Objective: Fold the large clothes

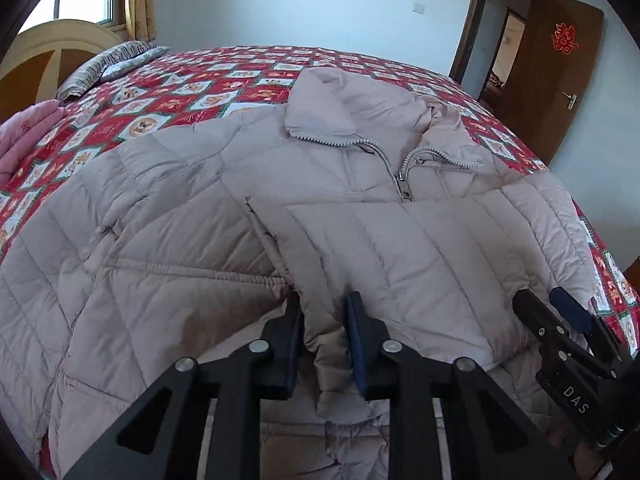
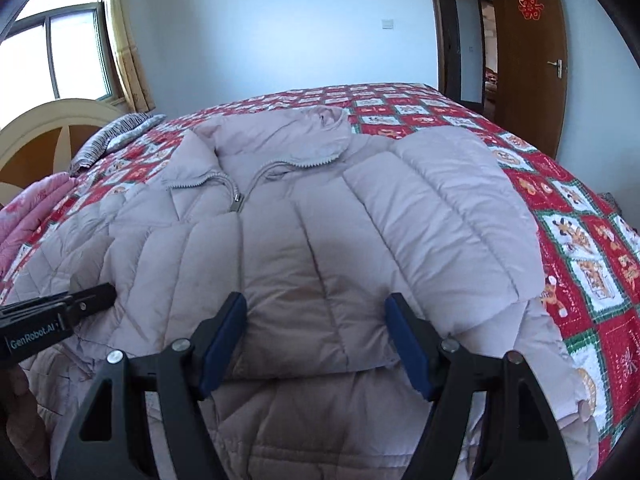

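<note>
A pale pink quilted down jacket [image 1: 180,216] lies front up on the bed, collar and zipper [image 1: 404,188] toward the far side. One sleeve [image 1: 400,264] is folded across its chest. My left gripper [image 1: 324,312] is shut on the cuff end of that sleeve. My right gripper [image 2: 316,312] is open, its fingers astride the folded sleeve [image 2: 320,264] without pinching it. The right gripper also shows in the left wrist view [image 1: 552,304], and the left one shows in the right wrist view [image 2: 100,294].
The bed has a red and white patterned quilt [image 2: 580,240]. A striped pillow [image 1: 108,64] and pink bedding [image 1: 20,136] lie at the left by the wooden headboard [image 2: 48,128]. An open brown door [image 2: 528,60] stands at the far right.
</note>
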Demonstrator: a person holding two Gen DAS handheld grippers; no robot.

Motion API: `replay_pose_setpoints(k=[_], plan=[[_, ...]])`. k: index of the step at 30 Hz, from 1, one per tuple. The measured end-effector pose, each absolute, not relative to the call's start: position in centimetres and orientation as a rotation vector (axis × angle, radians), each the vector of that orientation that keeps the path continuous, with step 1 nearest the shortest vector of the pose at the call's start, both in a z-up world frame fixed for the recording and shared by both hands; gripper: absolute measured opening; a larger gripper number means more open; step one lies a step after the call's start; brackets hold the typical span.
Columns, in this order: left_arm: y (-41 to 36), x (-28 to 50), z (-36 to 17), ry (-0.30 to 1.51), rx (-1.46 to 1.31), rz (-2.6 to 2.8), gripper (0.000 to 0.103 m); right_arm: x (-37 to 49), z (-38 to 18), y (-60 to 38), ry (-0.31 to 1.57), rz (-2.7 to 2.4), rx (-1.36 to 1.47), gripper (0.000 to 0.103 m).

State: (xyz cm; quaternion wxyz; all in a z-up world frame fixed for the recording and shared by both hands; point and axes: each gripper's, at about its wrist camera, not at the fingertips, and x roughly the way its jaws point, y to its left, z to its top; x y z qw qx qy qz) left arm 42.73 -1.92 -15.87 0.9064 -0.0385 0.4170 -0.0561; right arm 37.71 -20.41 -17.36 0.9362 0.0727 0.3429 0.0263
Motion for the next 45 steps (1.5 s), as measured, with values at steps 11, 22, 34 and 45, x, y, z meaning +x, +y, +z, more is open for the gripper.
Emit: replay_pose_setpoints(k=[11, 22, 34, 45], plan=[[2.8, 39.7, -11.0, 0.688, 0.062, -0.028, 0.006, 35.6, -15.6, -21.1, 0.553, 0.022, 0.197, 0.090], [6.2, 40.3, -15.3, 0.721, 0.137, 0.076, 0.006, 36.8, -12.7, -19.4, 0.574, 0.017, 0.057, 0.074], [4.8, 41.7, -18.6, 0.770, 0.210, 0.119, 0.024, 43.4, -19.5, -20.0, 0.871, -0.008, -0.004, 0.049], [9.7, 42.4, -19.2, 0.830, -0.057, 0.172, 0.093, 41.6, -15.8, -19.7, 0.779, 0.027, 0.090, 0.068]])
